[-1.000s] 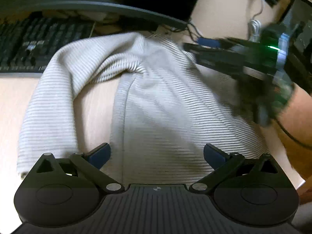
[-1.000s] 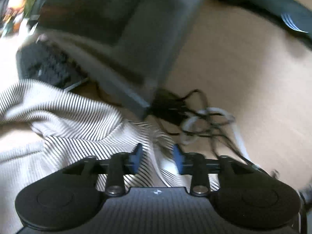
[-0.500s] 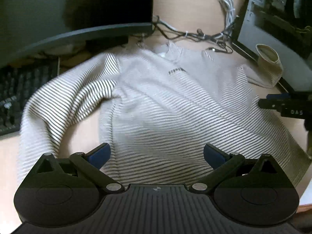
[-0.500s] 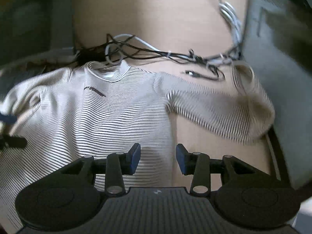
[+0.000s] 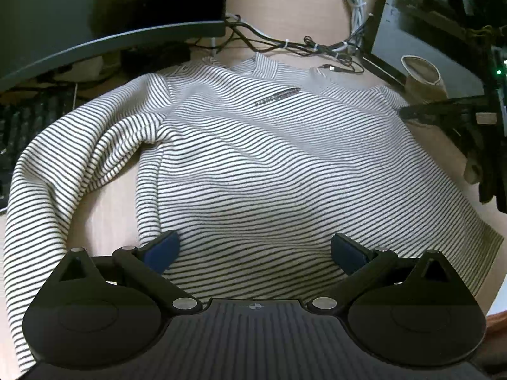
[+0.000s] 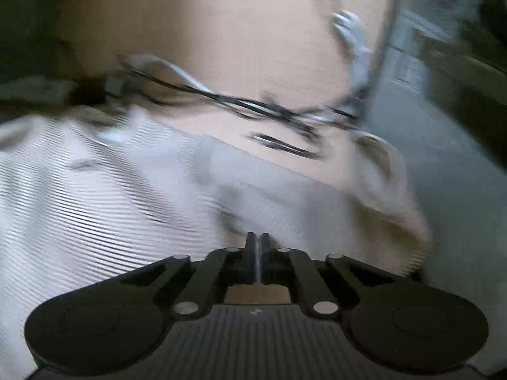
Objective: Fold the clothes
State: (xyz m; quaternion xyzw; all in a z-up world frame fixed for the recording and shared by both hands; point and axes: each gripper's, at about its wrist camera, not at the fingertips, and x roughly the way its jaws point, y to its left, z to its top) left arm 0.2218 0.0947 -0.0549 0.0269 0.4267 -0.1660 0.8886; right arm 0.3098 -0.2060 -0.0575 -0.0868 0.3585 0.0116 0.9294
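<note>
One striped sweater [image 5: 269, 164] lay spread face-up on the desk [image 5: 107, 209], collar toward the monitor [image 5: 104, 6], hem toward both tools, long axis running away from them. Left sleeve [image 5: 63, 164] curved down the left side. Left gripper [image 5: 255, 250] hovered over the hem, jaws wide, holding nothing. Right gripper [image 6: 257, 253] sat at the right sleeve [image 6: 317, 209], nearer it, jaws nearly closed; blur hid whether cloth was pinched. No containers in view.
</note>
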